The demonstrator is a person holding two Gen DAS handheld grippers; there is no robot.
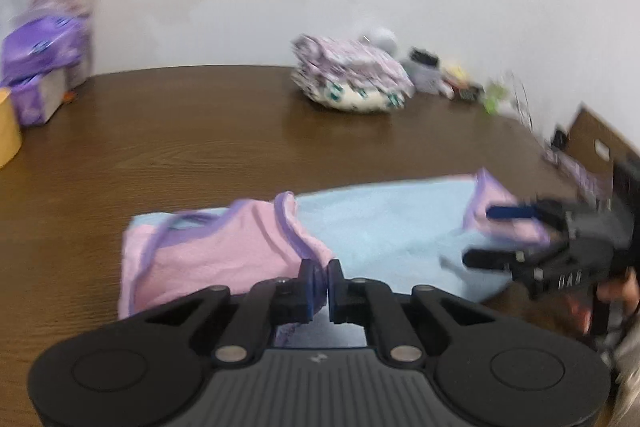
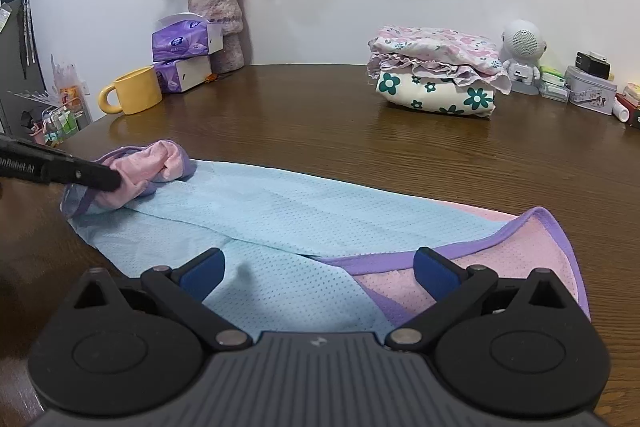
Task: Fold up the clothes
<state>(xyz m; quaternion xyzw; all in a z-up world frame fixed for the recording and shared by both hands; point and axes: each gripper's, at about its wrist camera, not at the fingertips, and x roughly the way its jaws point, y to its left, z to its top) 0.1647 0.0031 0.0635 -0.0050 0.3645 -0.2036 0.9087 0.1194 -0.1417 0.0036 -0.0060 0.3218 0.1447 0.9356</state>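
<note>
The brown wooden bench (image 2: 320, 131) fills most of both views and runs back to a pale wall. Spread across its near part lies the garment (image 2: 256, 211), a light blue mesh piece with pink panels edged in purple; one pink end is bunched at the left in the right wrist view, the other pink end lies flat at the right.

Farther back, near the wall, sits a stack of folded clothes (image 2: 436, 75): a pink flowered piece on top of a cream one with green flowers. It stands well apart from the garment.

At the back left are a vase of dried roses (image 2: 216, 19), two purple tissue boxes (image 2: 184, 53) stacked one on the other, and a yellow mug (image 2: 134, 91) just beside them. At the back right stand a small white robot-shaped speaker (image 2: 520, 55) and a metal tin (image 2: 592, 95).

The left hand-held gripper (image 1: 325, 281) has its jaws nearly together, pinching the pink, purple-edged fold of the garment at its near edge. The left wrist view is blurred.

The right hand-held gripper (image 2: 318, 273) has its jaws spread wide over the garment, one blue pad (image 2: 202, 273) above the blue mesh and the other above the purple edge; nothing is clamped between them.
</note>
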